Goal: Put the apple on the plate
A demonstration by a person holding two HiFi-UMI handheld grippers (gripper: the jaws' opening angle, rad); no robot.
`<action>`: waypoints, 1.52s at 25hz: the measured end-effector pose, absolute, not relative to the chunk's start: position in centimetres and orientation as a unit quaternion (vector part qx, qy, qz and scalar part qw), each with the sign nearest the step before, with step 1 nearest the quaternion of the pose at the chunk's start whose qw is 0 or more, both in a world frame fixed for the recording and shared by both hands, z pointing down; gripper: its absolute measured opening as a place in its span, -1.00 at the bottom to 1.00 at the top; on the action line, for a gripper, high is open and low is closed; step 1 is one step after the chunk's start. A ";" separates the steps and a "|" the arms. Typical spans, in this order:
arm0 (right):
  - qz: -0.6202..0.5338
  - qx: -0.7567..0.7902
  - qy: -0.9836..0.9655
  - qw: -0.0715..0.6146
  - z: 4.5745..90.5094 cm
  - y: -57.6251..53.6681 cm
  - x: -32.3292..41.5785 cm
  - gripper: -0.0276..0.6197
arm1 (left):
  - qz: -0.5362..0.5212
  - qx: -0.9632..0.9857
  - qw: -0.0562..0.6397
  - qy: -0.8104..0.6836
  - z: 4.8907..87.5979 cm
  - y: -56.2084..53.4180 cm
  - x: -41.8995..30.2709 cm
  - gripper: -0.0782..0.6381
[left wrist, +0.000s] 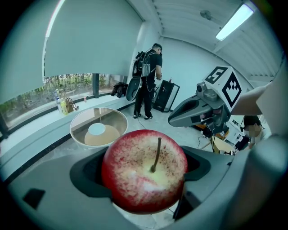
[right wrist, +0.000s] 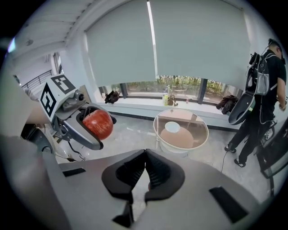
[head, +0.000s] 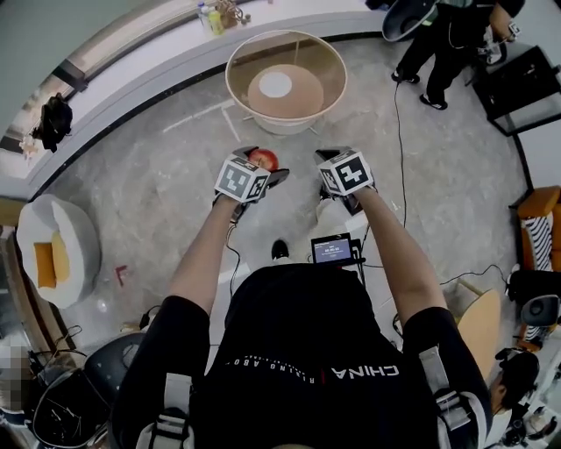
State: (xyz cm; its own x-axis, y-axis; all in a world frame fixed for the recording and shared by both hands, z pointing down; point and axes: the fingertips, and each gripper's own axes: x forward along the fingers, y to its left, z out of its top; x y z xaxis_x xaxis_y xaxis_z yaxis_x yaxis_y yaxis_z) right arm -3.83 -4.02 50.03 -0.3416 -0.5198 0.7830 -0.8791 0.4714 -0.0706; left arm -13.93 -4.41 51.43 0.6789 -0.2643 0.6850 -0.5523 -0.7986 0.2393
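A red apple (left wrist: 145,171) with its stem toward the camera sits clamped between the jaws of my left gripper (left wrist: 144,177). From above, the apple (head: 263,159) shows just ahead of the left gripper (head: 254,171). My right gripper (right wrist: 145,173) is shut with nothing in it and sees the apple (right wrist: 96,124) at its left. In the head view the right gripper (head: 337,175) is level with the left one. A small white plate (head: 275,84) lies on the round glass table (head: 326,61) ahead; the plate (left wrist: 96,129) is still some way off.
A person (left wrist: 147,83) with a backpack stands at equipment beyond the table. Bottles (head: 210,17) stand on the window ledge. A white chair with a yellow cushion (head: 54,250) is at the left, and cables (head: 399,131) cross the floor.
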 end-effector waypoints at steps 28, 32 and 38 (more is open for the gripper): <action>0.210 0.320 -0.837 0.392 54.8 -31.5 1.4 -0.82 | 0.335 0.865 0.238 -0.289 53.8 -32.0 -4.0 0.45; 0.241 0.342 -0.822 0.387 54.6 -34.6 1.0 -0.82 | 0.342 0.867 0.239 -0.274 53.3 -35.3 -5.2 0.45; 0.281 0.376 -0.811 0.349 53.5 -36.6 -1.4 -0.83 | 0.352 0.869 0.233 -0.260 53.2 -36.1 -7.9 0.45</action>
State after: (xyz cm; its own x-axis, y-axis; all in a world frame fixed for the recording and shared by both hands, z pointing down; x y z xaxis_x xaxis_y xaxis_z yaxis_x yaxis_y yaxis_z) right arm -1.43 -36.55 53.52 -0.4746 -0.4136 0.7770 -0.8055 0.5599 -0.1940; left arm -7.94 -36.14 53.24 0.6176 -0.2873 0.7322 -0.6149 -0.7567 0.2218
